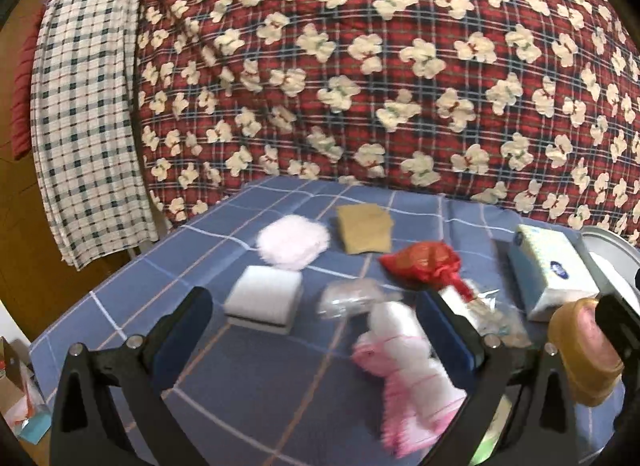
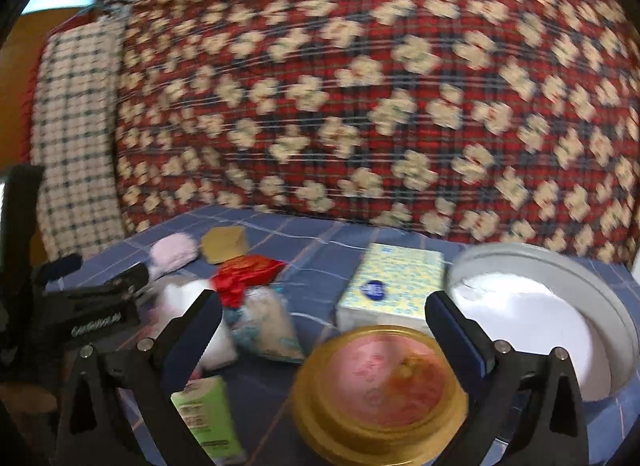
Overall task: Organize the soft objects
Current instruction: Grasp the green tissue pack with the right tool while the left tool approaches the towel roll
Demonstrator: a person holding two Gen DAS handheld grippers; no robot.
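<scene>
Left gripper [image 1: 320, 330] is gaping wide above a pink plush toy [image 1: 404, 370]; right gripper [image 2: 324, 334] is spreading around a gold-rimmed round container [image 2: 380, 390].

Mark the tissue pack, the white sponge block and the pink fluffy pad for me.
tissue pack [image 2: 394, 286], right wrist view, on its top face.
white sponge block [image 1: 264, 298], left wrist view, top face.
pink fluffy pad [image 1: 293, 241], left wrist view, centre.

blurred pink plush toy [image 1: 404, 370]; green tube [image 2: 208, 418] partly hidden
</scene>
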